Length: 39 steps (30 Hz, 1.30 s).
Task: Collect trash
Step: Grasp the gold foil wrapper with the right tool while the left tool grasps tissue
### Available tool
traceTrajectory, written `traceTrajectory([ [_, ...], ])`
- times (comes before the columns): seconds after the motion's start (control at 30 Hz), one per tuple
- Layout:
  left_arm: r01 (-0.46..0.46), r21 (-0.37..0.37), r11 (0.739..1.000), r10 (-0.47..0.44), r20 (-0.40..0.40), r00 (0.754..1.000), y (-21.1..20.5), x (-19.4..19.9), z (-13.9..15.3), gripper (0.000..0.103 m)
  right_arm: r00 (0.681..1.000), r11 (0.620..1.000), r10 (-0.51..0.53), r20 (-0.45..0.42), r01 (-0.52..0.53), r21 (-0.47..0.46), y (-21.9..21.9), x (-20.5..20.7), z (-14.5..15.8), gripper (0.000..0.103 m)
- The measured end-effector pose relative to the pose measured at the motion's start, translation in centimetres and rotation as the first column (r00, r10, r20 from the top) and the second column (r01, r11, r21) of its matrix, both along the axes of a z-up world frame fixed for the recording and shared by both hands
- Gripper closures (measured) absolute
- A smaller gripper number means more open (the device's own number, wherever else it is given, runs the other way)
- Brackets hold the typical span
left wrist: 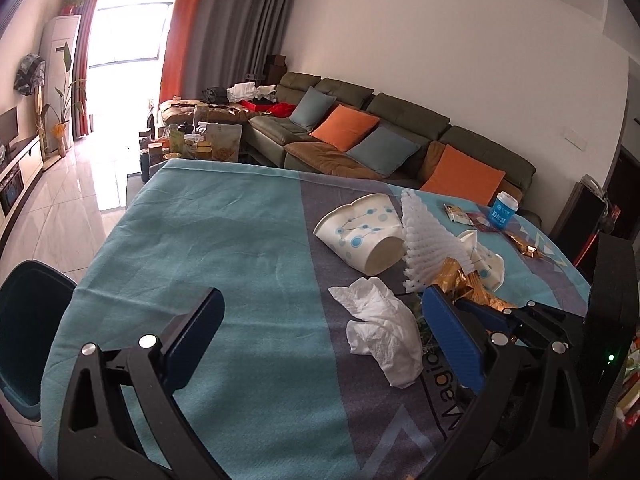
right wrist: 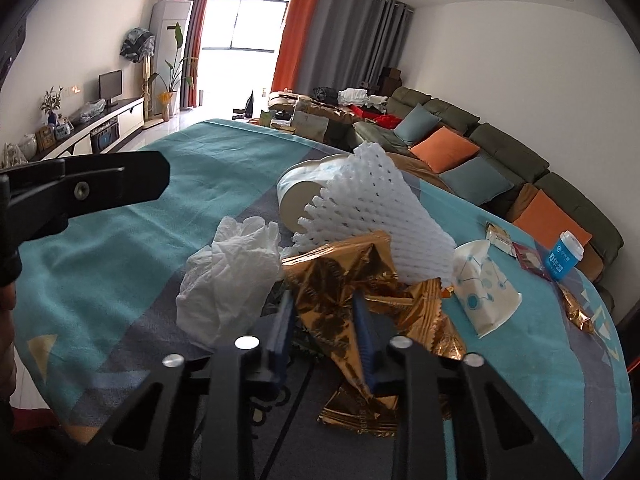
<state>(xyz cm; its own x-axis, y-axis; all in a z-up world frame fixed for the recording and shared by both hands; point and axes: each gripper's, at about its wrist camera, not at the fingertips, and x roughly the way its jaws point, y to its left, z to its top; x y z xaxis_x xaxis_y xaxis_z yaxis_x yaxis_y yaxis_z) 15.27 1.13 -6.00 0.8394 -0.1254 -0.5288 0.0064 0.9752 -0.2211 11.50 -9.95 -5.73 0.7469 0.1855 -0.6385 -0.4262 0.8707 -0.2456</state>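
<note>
Now right claw (right wrist: pixel 324 332) pinches gold wrapper (right wrist: pixel 340 280); left claw (left wrist: pixel 320 340) wide. Lift straight, clearing tissue (right wrist: pixel 228 276) at nine o'clock.

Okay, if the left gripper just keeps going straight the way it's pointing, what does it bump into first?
Probably nothing on the table: the open left gripper points over bare cloth, with the crumpled tissue just inside its right finger, though depth is hard to judge.

Crumpled gold foil wrapper (right wrist: pixel 340 300) on the tablecloth, white tissue (right wrist: pixel 228 276) beside it, foam net (right wrist: pixel 368 216) behind — tipped paper cups (left wrist: pixel 360 232) nearby
</note>
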Motion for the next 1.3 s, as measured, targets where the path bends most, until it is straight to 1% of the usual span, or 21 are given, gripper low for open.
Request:
traceTrajectory([
  [0.07,0.003,-0.001,1.000,-0.003,-0.001,1.000,-0.1,0.0,-0.1,0.006,1.000,1.000,0.004,-0.013,-0.004,0.005,-0.1,0.1,0.0,0.098],
  [0.17,0.007,0.000,1.000,-0.007,-0.003,1.000,-0.2,0.1,-0.1,0.006,1.000,1.000,0.005,-0.026,-0.004,0.030,-0.5,0.1,0.1,0.101],
  [0.33,0.029,0.006,1.000,-0.029,-0.005,1.000,-0.7,0.3,-0.2,0.006,1.000,0.997,-0.007,-0.010,0.008,0.076,-1.5,-0.2,1.0,0.103],
  [0.57,0.076,0.003,0.997,-0.076,-0.013,0.997,-2.2,0.9,-0.4,0.006,0.997,0.983,-0.061,0.050,0.052,0.173,-4.2,-0.9,3.6,0.103],
  [0.7,0.112,0.028,0.993,-0.110,-0.052,0.993,-3.6,1.9,-1.1,0.007,0.992,0.974,-0.088,0.087,0.067,0.218,-5.6,-1.3,5.0,0.103],
  [0.73,0.116,0.037,0.993,-0.113,-0.060,0.992,-3.8,2.0,-1.4,0.012,0.991,0.972,-0.091,0.095,0.068,0.224,-5.8,-1.3,5.2,0.103],
  [0.77,0.125,0.048,0.991,-0.120,-0.082,0.989,-4.3,2.3,-1.7,0.019,0.990,0.970,-0.097,0.106,0.070,0.232,-6.0,-1.4,5.5,0.103],
  [0.87,0.135,0.063,0.989,-0.126,-0.140,0.982,-4.9,3.2,-2.8,0.031,0.987,0.967,-0.102,0.122,0.070,0.244,-6.5,-1.4,6.1,0.103],
  [0.9,0.136,0.062,0.989,-0.125,-0.158,0.979,-5.0,3.4,-3.2,0.033,0.987,0.966,-0.104,0.126,0.070,0.248,-6.6,-1.4,6.3,0.103],
  [0.93,0.142,0.048,0.989,-0.132,-0.175,0.976,-5.0,3.6,-3.5,0.038,0.986,0.965,-0.104,0.130,0.069,0.251,-6.8,-1.4,6.4,0.103],
  [1.0,0.140,0.043,0.989,-0.129,-0.196,0.972,-5.0,3.9,-4.0,0.047,0.985,0.965,-0.104,0.134,0.067,0.252,-6.9,-1.3,6.6,0.103],
  [1.03,0.145,0.035,0.989,-0.135,-0.205,0.969,-5.0,4.0,-4.2,0.057,0.985,0.965,-0.104,0.135,0.068,0.253,-6.9,-1.5,6.5,0.103],
  [1.07,0.146,0.033,0.989,-0.136,-0.209,0.968,-5.0,4.1,-4.3,0.063,0.985,0.965,-0.105,0.134,0.068,0.255,-6.9,-1.5,6.4,0.103],
  [1.1,0.149,0.035,0.988,-0.138,-0.211,0.968,-5.0,4.1,-4.3,0.066,0.986,0.964,-0.104,0.132,0.068,0.256,-6.9,-1.5,6.4,0.103],
  [1.17,0.146,0.034,0.989,-0.136,-0.205,0.969,-4.9,4.0,-4.3,0.077,0.985,0.964,-0.104,0.135,0.066,0.259,-6.9,-1.6,6.4,0.103],
  [1.27,0.118,0.057,0.991,-0.107,-0.166,0.980,-4.5,3.4,-3.6,0.085,0.985,0.963,-0.101,0.142,0.061,0.261,-6.9,-1.7,6.4,0.103],
  [1.3,0.116,0.062,0.991,-0.106,-0.155,0.982,-4.5,3.1,-3.4,0.086,0.985,0.963,-0.101,0.143,0.061,0.261,-6.9,-1.8,6.5,0.103],
])
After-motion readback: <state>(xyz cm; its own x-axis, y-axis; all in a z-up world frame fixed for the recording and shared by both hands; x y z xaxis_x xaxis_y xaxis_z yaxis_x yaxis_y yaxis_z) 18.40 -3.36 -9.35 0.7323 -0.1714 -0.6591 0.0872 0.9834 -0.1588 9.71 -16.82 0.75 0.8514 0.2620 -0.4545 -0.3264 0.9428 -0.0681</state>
